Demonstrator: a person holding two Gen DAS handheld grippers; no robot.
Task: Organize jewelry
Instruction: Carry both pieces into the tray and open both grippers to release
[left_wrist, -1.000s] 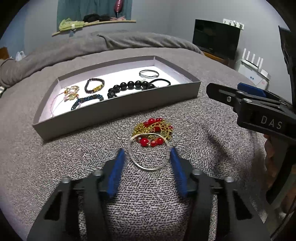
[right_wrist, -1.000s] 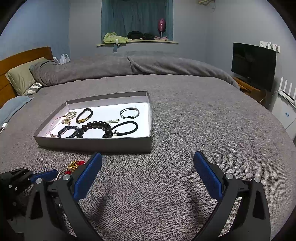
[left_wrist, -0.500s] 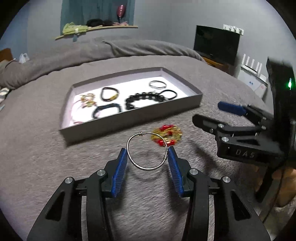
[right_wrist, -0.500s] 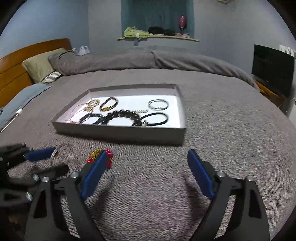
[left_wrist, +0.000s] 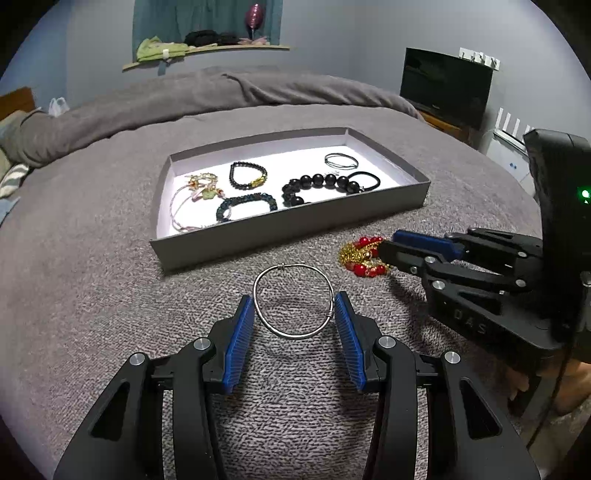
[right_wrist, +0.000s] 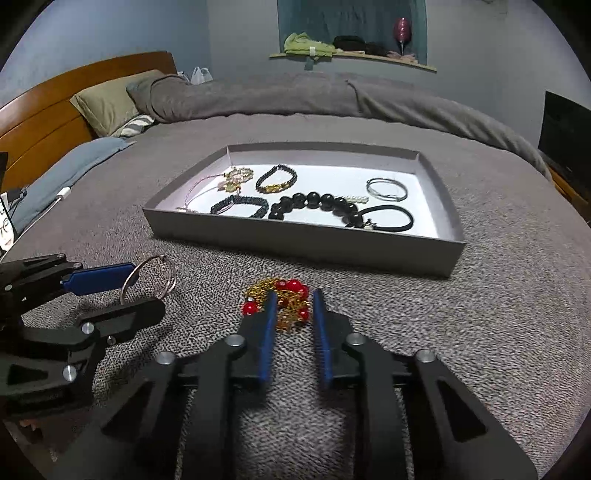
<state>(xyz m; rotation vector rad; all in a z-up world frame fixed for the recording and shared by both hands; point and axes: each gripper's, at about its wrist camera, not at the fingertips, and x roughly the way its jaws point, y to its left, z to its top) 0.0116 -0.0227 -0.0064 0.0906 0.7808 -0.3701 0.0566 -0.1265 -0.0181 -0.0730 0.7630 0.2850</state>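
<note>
Left gripper (left_wrist: 294, 314) holds a thin silver wire bangle (left_wrist: 293, 300) between its blue-padded fingers, one pad pressed on each side of the hoop; jaws narrowed to the hoop's width. In the right wrist view the same bangle (right_wrist: 148, 274) stands upright above the grey woven bedspread (right_wrist: 480, 314), clear of the fabric, with its shadow below.

Right gripper (right_wrist: 293, 314) is low over a tangle of gold chain with red beads (right_wrist: 282, 301), which lies on the bedspread just in front of the shallow grey cardboard tray (right_wrist: 306, 245). Jaws narrow, fingers straddling the near part of the tangle. Cannot tell whether the pads actually pinch it. From the left wrist view the right gripper's fingertips (left_wrist: 388, 254) meet the tangle (left_wrist: 360, 256) at its right edge.

Tray contents, white floor:
- large black bead bracelet (left_wrist: 317, 186), middle right
- black elastic loop (left_wrist: 365, 180), touching the bead bracelet's end
- thin silver double ring (left_wrist: 341, 161), far right corner
- small black bead bracelet with gold charm (left_wrist: 247, 175), middle rear
- dark blue braided bracelet (left_wrist: 245, 206), near wall
- pink cord with gold and green charms (left_wrist: 194, 199), left end
</note>
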